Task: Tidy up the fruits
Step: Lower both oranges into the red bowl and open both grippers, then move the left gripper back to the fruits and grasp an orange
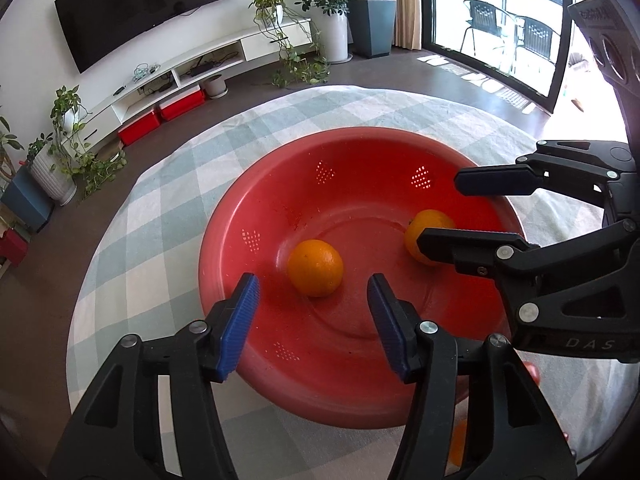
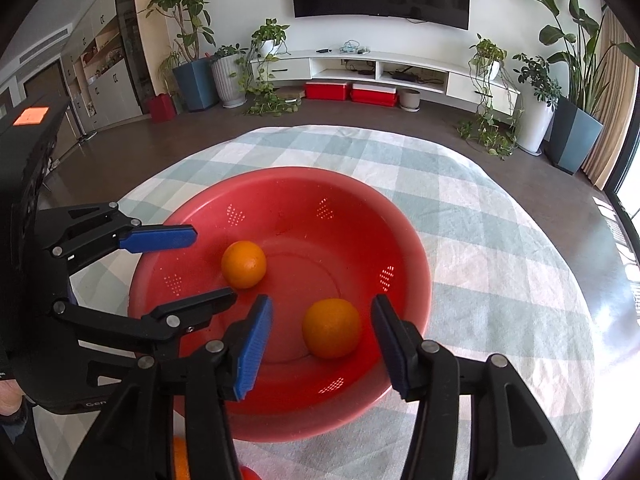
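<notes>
A red perforated bowl sits on a checked tablecloth and holds two oranges. In the left wrist view one orange lies just beyond my open, empty left gripper; the other orange is partly hidden behind my right gripper, which is open above the bowl's right side. In the right wrist view the bowl holds one orange between my open right gripper's fingertips, untouched, and a second orange near my left gripper.
Another orange and a red fruit lie on the cloth near the bowl's near rim, mostly hidden by the grippers. The orange also shows in the left wrist view. The round table's far edge drops to a dark floor.
</notes>
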Available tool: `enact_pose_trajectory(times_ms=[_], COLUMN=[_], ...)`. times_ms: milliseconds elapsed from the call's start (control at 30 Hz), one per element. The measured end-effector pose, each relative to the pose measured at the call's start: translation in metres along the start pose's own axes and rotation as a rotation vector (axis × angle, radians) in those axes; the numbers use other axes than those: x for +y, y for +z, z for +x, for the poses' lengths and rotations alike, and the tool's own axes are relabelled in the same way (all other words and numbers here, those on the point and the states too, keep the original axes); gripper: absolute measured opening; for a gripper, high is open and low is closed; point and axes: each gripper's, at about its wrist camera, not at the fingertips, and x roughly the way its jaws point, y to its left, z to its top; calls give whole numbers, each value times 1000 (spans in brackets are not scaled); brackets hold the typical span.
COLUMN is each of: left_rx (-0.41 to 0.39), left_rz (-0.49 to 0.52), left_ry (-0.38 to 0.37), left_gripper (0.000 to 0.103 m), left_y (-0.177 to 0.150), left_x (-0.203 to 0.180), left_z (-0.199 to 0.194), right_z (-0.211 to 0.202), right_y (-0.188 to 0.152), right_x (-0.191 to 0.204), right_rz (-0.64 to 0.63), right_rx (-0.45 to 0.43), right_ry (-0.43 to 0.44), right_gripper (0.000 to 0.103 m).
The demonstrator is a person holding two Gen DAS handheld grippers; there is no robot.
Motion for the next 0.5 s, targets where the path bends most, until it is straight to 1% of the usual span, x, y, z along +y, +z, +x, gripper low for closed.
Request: enact_pose_trajectory(times_ms=[100,133,200,233,367,467,500], left_rx=[-51,-71,-114,-132,-188,-204,-204], left_rz=[-13,-23,-43,-56,-112,-155,-172], left_ry=[9,9,22,28,16,3,-3], left_gripper=[72,74,82,83,85,87,88], left_y=[-3,-5,-9,-13,-31,-53,-62], left_x=[-1,0,1,2,3,5,5], left_z=[-20,-29,-48,-57,-92,-112,-118], right_z=[-11,-15,-23,-27,-44,-68,-77], right_y=[2,2,4,4,4,1,-1], right_x=[-2,-2,-1,0,1,4,6], right_rz=[12,12,7,3,-1,3,4], right_rx=[-47,-65,-102,-121,-192,-270,-299], right_ry=[21,30,33,34,53,74,81], right_gripper=[63,66,69,71,71,73,76])
